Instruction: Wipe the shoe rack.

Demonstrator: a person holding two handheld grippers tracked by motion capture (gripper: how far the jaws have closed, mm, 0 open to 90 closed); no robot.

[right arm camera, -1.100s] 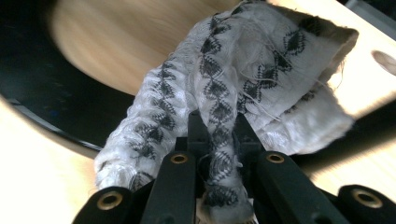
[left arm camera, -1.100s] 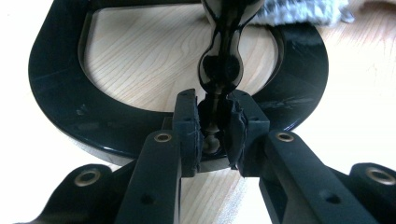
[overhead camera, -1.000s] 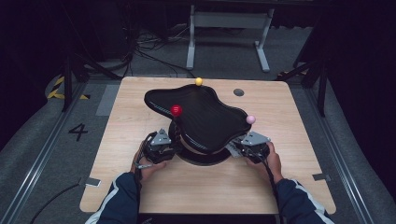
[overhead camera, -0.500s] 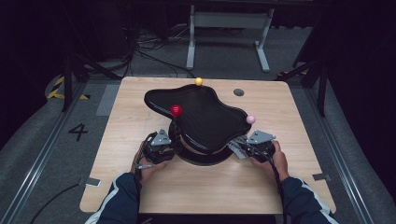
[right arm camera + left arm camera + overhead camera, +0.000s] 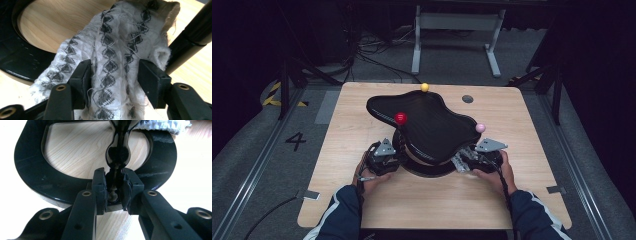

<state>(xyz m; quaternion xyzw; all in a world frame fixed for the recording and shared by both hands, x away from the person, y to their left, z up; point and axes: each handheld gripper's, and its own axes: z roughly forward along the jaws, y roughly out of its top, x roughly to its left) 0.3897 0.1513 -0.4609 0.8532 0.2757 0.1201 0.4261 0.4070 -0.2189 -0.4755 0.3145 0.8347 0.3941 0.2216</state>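
One worktop point(image 5: 362, 200), pale wood, rounded corners, one small dark hole point(image 5: 468, 99) near its far edge.

One black stand point(image 5: 427, 125) at the middle of the worktop: a wavy-edged top on a stem, over one ring-shaped base point(image 5: 32, 177) that lies flat on the wood.

Three balls at the top's rim: one red point(image 5: 400, 118) on the near-left side, one yellow point(image 5: 425, 87) at the far edge, one pink point(image 5: 480, 128) at the right.

One cloth point(image 5: 112, 50), white knit with rows of black diamonds, bunched against the right side of the stand, beside the base; in the high view it shows as a pale patch point(image 5: 460, 162).

Two grippers, one in each hand. Left gripper point(image 5: 115, 191): clamped on the thin black upright of the stand, just above the base. Right gripper point(image 5: 112, 78): its jaws have just been opening and stand apart, the cloth between them, a gap showing beside the right pad.

Two dark sleeves with a white stripe, at the near edge.
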